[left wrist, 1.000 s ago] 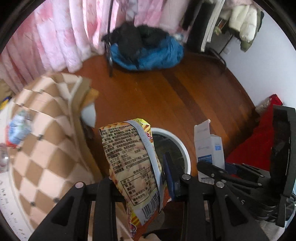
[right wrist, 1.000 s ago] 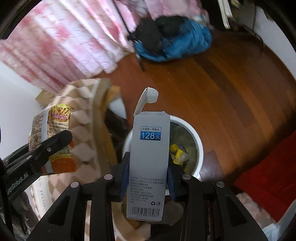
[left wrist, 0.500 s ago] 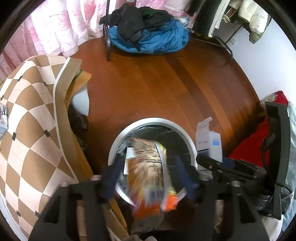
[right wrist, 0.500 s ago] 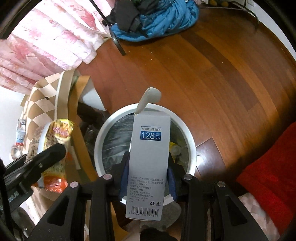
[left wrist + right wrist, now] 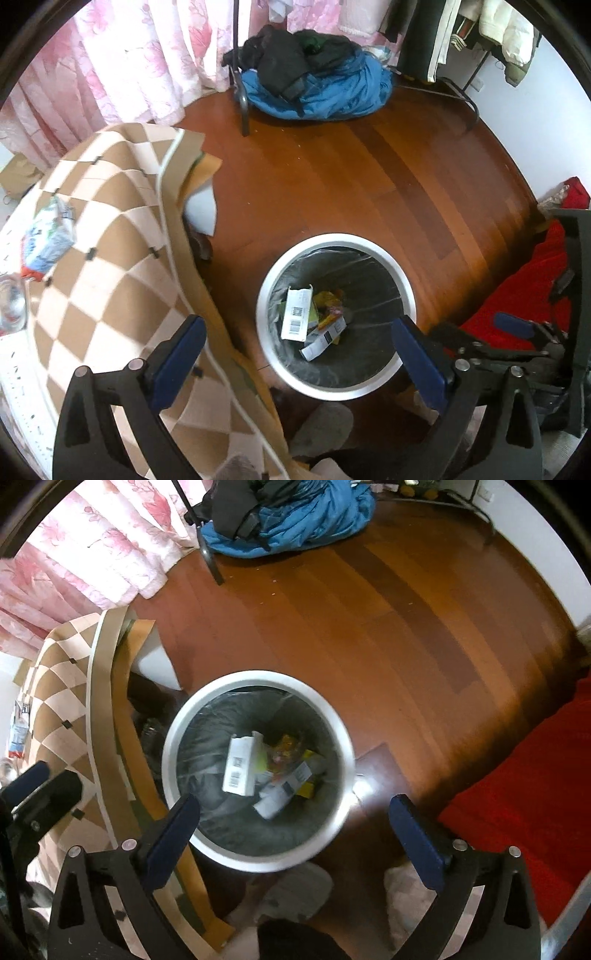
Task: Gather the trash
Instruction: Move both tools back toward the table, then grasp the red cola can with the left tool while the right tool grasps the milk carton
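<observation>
Trash sits in the bin [image 5: 334, 243] on the wood floor [image 5: 332, 177] — a white box [image 5: 297, 314] with a barcode, a grey carton [image 5: 323, 338], a yellow wrapper [image 5: 328, 306]. Both claws hang over it, empty and spread wide: left gripper [image 5: 299, 345], right gripper [image 5: 293, 821]. Next, I'd lift clear of the rim before swinging to the checkered tablecloth [image 5: 103, 229] — a packet [image 5: 48, 236] waits there. No print readable.

Both wrist views look down; share bin [image 5: 404, 280].
</observation>
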`<state>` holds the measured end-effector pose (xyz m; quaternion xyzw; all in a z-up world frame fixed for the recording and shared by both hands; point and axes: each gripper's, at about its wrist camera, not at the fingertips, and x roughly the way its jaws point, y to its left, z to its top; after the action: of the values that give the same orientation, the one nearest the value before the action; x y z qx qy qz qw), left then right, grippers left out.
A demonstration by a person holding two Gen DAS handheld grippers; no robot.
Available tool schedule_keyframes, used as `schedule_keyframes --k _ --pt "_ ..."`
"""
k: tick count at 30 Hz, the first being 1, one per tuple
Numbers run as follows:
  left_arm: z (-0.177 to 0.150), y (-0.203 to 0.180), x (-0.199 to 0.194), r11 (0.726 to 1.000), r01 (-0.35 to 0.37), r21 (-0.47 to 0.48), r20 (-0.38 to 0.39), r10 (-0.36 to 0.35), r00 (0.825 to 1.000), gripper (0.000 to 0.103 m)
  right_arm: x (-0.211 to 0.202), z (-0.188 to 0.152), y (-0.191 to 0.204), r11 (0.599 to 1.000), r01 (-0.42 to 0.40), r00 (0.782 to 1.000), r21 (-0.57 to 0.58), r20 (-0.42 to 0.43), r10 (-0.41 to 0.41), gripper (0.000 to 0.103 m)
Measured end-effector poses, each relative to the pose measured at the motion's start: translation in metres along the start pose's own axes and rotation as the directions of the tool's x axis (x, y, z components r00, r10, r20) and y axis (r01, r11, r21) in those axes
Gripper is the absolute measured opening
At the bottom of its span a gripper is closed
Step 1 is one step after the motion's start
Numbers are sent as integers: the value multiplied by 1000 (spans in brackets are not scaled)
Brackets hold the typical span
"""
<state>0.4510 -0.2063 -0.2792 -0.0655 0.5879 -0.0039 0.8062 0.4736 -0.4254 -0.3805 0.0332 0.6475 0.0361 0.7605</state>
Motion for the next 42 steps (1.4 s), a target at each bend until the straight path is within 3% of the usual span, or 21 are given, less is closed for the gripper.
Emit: schedule_keyframes --k 14,27,32,36,42 --pt "-29 -4 -110 999 -29 13 146 27 989 103 -124 -50 13 1000 14 990 -3 142 -13 103" --pt "-78 24 -215 996 -63 -67 302 81 950 103 -246 -113 36 997 -83 954 5 289 78 103" --pt "-86 73 -223 980 -112 -165 318 160 934 103 -267 -124 69 990 -137 938 -40 315 143 103" --pt "-90 132 -210 958 -118 -263 282 193 940 103 -258 -120 113 978 -179 939 -104 280 201 103" --pt "-89 239 -160 875 -182 -449 129 265 956 103 -202 -85 199 958 -214 956 -193 160 246 103"
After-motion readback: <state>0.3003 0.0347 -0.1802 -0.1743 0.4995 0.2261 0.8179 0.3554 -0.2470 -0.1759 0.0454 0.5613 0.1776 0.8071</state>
